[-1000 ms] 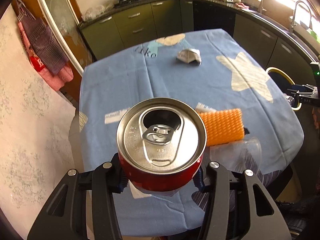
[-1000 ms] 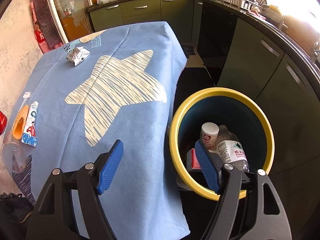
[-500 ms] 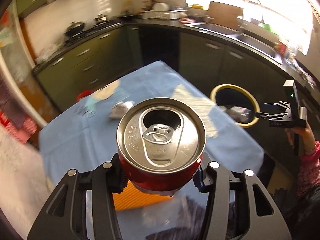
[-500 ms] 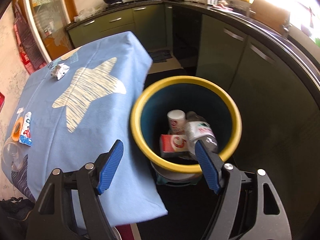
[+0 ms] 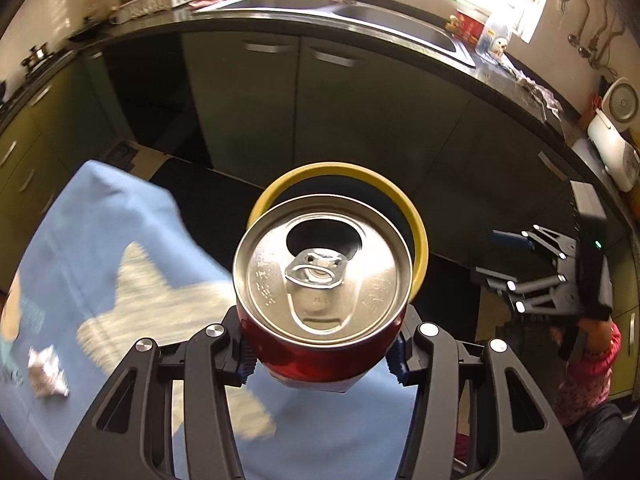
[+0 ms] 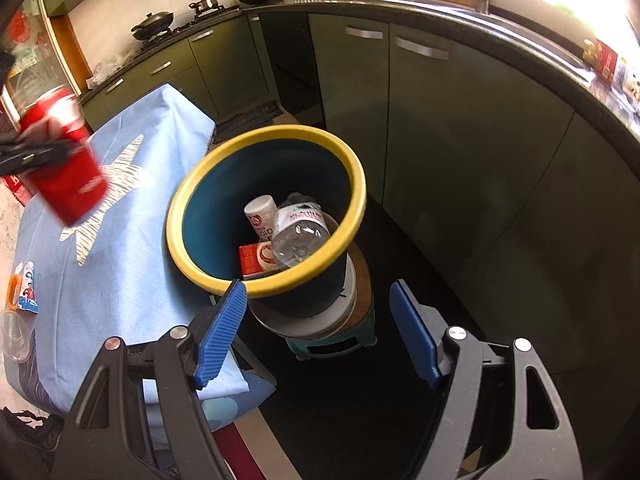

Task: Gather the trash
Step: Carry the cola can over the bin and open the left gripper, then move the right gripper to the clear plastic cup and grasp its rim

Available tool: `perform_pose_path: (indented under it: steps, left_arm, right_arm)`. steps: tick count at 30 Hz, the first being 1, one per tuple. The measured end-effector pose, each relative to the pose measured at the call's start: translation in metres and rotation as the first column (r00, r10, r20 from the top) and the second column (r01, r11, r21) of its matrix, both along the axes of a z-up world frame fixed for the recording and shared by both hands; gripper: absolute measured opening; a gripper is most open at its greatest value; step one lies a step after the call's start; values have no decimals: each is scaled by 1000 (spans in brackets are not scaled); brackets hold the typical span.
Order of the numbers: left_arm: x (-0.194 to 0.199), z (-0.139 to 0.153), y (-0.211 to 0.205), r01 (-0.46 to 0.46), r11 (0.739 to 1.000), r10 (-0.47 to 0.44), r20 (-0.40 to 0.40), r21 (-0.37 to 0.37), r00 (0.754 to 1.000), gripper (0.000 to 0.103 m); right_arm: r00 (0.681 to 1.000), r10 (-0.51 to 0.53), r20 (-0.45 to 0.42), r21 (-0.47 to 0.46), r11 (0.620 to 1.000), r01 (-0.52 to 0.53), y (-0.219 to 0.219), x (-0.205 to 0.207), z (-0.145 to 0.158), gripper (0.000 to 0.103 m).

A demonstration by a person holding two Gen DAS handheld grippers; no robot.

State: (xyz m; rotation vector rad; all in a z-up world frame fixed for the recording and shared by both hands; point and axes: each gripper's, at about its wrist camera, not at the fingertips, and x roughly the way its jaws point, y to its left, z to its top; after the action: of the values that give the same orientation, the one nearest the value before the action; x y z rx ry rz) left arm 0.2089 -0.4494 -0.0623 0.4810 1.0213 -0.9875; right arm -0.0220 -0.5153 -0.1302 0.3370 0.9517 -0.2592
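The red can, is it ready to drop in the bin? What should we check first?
1. Left gripper holds the red can tight: ok.
2. Can over the yellow-rimmed bin: not ok; the right wrist view shows it over the blue tablecloth, beside the bin.
3. Room in the bin: ok; a plastic bottle, a small white bottle and a red carton lie at the bottom.
4. Right gripper out of the way: ok; open, empty, below the rim.
5. Can empty: cannot tell.

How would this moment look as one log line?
left gripper: holds red can | right gripper: open, empty | bin: part-filled
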Motion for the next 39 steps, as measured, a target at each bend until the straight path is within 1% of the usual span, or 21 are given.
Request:
perform_pose_path:
  steps: [4, 5, 6, 8, 11, 13, 15, 16, 19, 21, 24, 26, 27, 29, 30, 31, 33, 35, 36, 38, 39]
  left_arm:
    - [13, -24, -45, 12, 1000, -12, 4, 12, 1000, 51]
    - [16, -28, -52, 6, 1000, -6, 10, 14, 1000, 57]
    - [16, -28, -59, 2, 1000, -2, 16, 13, 1000, 66]
    - [18, -25, -65, -14, 1000, 14, 31, -6, 999, 73]
    - [17, -6, -54, -38, 998, 39, 22, -48, 999, 75]
    - [13, 12, -34, -54, 996, 57, 33, -77, 998, 75]
    - [6, 32, -6, -70, 991, 77, 52, -115, 996, 84]
    - [0, 44, 10, -84, 987, 94, 70, -140, 993, 86]
    - [-15, 71, 59, -113, 976, 134, 104, -188, 985, 88]
    - [-25, 87, 92, -146, 965, 176, 122, -219, 977, 92]
    - [-41, 104, 153, -204, 945, 247, 147, -255, 958, 94]
    - [-55, 111, 197, -261, 922, 318, 173, -287, 932, 97]
    - [-63, 112, 220, -299, 903, 366, 189, -308, 911, 98]
    - [-76, 110, 262, -373, 874, 446, 213, -310, 869, 98]
    - [-81, 108, 280, -404, 860, 477, 213, -311, 852, 98]
    - [-85, 105, 301, -440, 840, 513, 201, -317, 834, 98]
    - [-93, 98, 335, -497, 806, 566, 171, -322, 806, 98]
    - [-102, 91, 370, -555, 762, 624, 152, -332, 766, 98]
    - [-106, 87, 382, -576, 746, 646, 154, -334, 748, 98]
    - [-114, 82, 409, -611, 713, 686, 159, -345, 710, 98]
    - [-119, 79, 425, -630, 690, 709, 158, -355, 687, 98]
  right_arm:
    - [1000, -1, -6, 10, 1000, 1, -3, -2, -4, 70]
    - [1000, -1, -5, 12, 1000, 2, -3, -2, -4, 71]
    - [1000, -1, -3, 15, 1000, 1, -3, -2, -5, 73]
    - [1000, 0, 1, 19, 1000, 0, -1, -2, -5, 74]
    - [1000, 1, 5, 31, 1000, -1, 0, -3, -8, 74]
    - [1000, 2, 8, 40, 999, -2, 1, -3, -9, 74]
    - [1000, 8, 12, 50, 999, -9, 4, -1, -11, 74]
    - [1000, 12, 13, 52, 999, -13, 6, 0, -11, 74]
    - [999, 37, 12, 52, 998, -37, 16, 7, -11, 74]
    - [998, 59, 15, 48, 997, -60, 26, 11, -7, 74]
    - [995, 99, 28, 37, 994, -100, 42, 17, 0, 74]
    - [990, 135, 35, 30, 990, -136, 57, 22, 3, 74]
    - [986, 160, 36, 26, 987, -161, 67, 27, 5, 74]
    - [976, 213, 36, 18, 977, -214, 87, 37, 8, 74]
    - [971, 238, 35, 12, 971, -239, 96, 42, 10, 74]
    - [962, 272, 35, 6, 962, -273, 110, 49, 12, 74]
    - [939, 342, 42, 1, 940, -342, 136, 61, 17, 74]
    - [910, 411, 57, 2, 911, -412, 164, 70, 24, 74]
    - [892, 446, 68, 6, 894, -447, 178, 73, 28, 74]
    - [839, 533, 110, 20, 843, -538, 211, 78, 38, 74]
    - [804, 581, 129, 22, 809, -588, 229, 80, 42, 74]
